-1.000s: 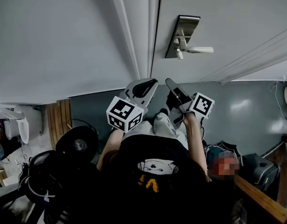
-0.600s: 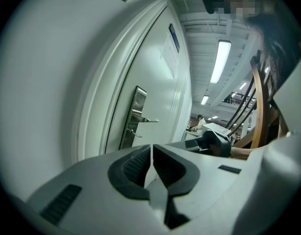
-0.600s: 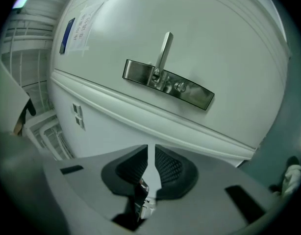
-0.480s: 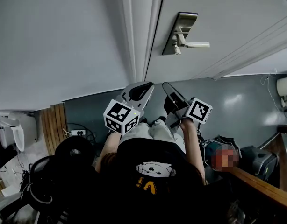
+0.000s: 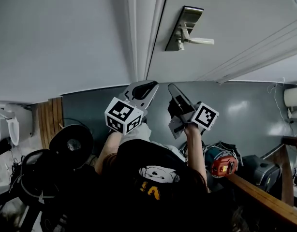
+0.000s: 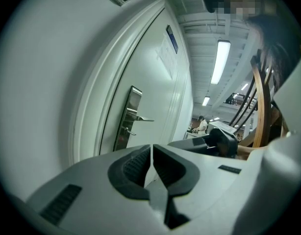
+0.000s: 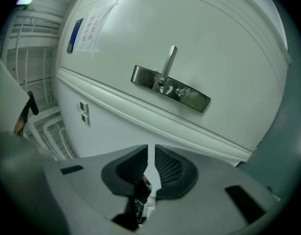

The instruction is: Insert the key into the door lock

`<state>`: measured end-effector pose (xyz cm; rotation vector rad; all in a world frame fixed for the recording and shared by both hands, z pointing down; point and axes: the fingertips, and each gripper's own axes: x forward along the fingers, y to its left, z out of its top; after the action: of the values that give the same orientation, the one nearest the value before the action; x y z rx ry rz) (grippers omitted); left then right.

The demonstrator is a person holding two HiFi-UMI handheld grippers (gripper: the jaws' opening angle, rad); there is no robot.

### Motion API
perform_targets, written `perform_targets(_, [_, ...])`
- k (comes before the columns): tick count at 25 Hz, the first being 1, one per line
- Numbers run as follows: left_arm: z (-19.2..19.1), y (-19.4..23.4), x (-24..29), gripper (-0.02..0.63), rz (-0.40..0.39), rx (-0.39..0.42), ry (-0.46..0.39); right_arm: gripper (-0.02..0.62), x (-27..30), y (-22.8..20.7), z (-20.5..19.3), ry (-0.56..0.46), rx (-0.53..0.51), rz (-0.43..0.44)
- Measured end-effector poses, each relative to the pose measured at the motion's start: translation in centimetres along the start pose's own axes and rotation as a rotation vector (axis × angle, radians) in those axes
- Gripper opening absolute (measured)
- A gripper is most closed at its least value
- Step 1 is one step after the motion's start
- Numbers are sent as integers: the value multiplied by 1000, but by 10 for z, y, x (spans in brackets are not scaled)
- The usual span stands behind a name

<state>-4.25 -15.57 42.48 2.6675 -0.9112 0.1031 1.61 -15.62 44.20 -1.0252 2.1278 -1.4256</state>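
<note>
Right gripper view: the right gripper is pinching the key, seemingly aiming it at the door lock ahead; the left gripper is idling, jaws together.

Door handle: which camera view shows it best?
The right gripper view: the door handle and its metal plate face the camera, large and near the middle. The head view shows it small, near the top edge. The left gripper view catches it at a steep slant, almost side-on.

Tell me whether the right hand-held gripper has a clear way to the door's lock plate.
Probably yes: nothing stands between the right hand-held gripper and the lock plate, though the two are apart.
</note>
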Motion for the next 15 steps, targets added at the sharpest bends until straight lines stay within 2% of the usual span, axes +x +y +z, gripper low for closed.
perform_targets(10, [-16, -79, -9, 21, 25, 30, 19, 34, -88, 4, -6, -36, -16, 15])
perform_targets(15, [-33, -163, -48, 21, 47, 83, -7, 34, -170, 32, -42, -55, -86, 62])
